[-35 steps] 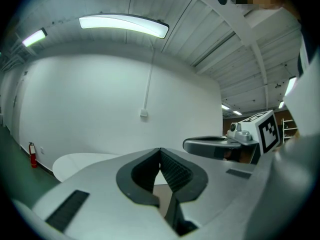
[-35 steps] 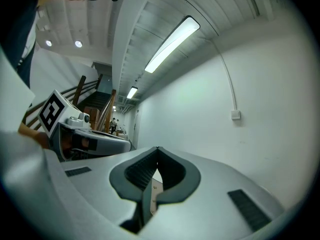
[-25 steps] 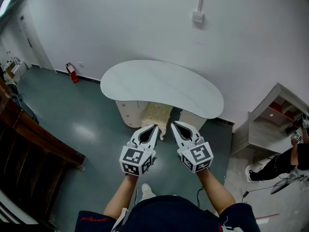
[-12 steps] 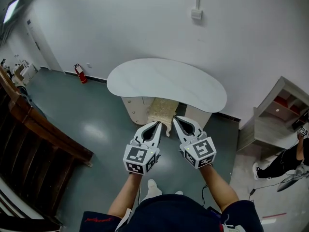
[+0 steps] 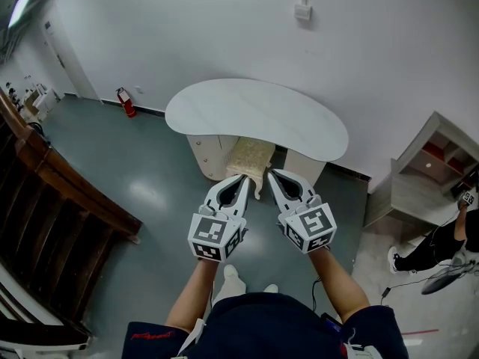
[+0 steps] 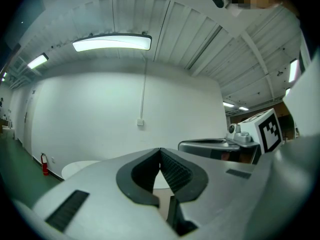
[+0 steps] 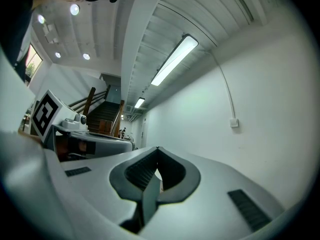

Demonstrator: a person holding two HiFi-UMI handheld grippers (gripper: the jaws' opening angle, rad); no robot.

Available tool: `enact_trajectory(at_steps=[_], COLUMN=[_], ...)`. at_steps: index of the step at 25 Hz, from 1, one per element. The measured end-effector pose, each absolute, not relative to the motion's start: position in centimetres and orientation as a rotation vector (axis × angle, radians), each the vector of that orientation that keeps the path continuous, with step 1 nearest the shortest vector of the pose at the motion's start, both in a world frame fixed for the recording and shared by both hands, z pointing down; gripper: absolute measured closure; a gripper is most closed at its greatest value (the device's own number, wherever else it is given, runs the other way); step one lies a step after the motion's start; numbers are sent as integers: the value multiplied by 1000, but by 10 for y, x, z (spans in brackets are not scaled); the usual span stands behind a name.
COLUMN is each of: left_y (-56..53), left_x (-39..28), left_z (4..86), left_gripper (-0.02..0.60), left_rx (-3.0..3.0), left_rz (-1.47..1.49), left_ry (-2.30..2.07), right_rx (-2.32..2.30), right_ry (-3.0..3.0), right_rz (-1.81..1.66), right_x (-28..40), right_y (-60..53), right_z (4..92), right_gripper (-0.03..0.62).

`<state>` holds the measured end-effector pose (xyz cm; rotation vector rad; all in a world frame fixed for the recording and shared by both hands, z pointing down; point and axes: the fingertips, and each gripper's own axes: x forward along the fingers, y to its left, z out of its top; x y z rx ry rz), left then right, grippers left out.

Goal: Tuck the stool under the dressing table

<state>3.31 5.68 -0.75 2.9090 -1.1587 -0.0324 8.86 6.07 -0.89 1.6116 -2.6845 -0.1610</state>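
Observation:
The white kidney-shaped dressing table (image 5: 254, 111) stands against the wall. A stool with a cream fluffy seat (image 5: 249, 155) sits partly under its front edge, with the near end sticking out. My left gripper (image 5: 244, 177) and right gripper (image 5: 271, 173) are both shut with nothing in them. They are side by side over the stool's near end; I cannot tell whether they touch it. In the left gripper view, the shut left gripper (image 6: 160, 151) points at the wall above the table top (image 6: 80, 166). The right gripper view has the right gripper (image 7: 158, 150) shut too.
A red fire extinguisher (image 5: 125, 102) stands by the wall at the left. A dark wooden stair railing (image 5: 52, 178) runs along the left. A grey shelf unit (image 5: 426, 178) and a crouching person (image 5: 449, 238) are at the right. Grey floor surrounds the table.
The table and stool sit slightly higher in the head view and the grippers have drifted a little. Both stay shut and the stool keeps its place under the table.

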Motion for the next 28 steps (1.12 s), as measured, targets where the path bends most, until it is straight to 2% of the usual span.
enact_trajectory(at_steps=[28], left_y=[78], left_x=[33], left_z=[-9], left_gripper=[566], left_rx=[2903], left_rz=[-49], left_ry=[-1219], right_rx=[1533], right_ry=[-2715], right_rz=[-210], right_x=[84], right_y=[80], right_z=[-13], right_gripper=[582])
